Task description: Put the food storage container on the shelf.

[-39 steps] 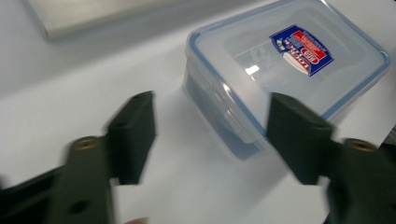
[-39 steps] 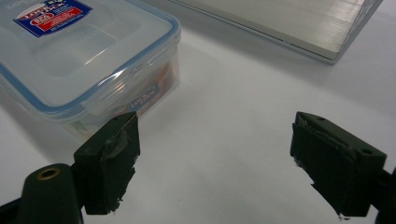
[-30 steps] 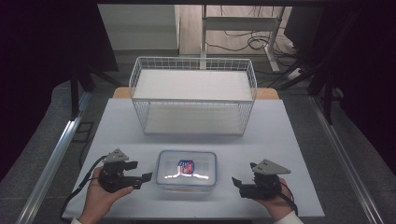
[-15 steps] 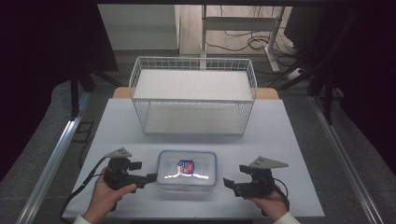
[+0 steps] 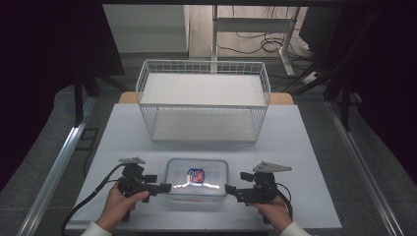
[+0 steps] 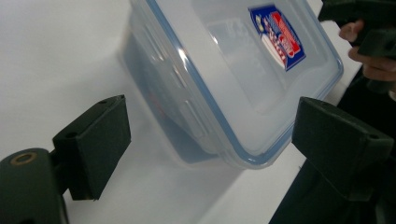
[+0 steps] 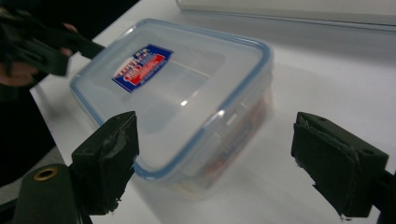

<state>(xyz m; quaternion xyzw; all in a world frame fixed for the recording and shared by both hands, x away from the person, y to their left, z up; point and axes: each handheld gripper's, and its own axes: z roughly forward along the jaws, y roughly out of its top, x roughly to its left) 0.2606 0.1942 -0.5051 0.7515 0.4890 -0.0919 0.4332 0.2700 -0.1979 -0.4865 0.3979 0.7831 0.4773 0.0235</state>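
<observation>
— Looking down, where is the plastic box (image 5: 196,178)?

— It sits on the worktop (image 5: 305,147) right between your hands, long side running from one hand to the other.

— And the jaws?

— Your left gripper (image 5: 164,187) has just opened wide, holding nothing. Your right gripper (image 5: 229,189) is wide open and empty too. Both are near the box's short ends.

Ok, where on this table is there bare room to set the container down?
Free: the white strip between the lidded container and the wire basket, plus both table sides flanking the basket. Crowded: the near edge, with left gripper and right gripper flanking the container.
</observation>
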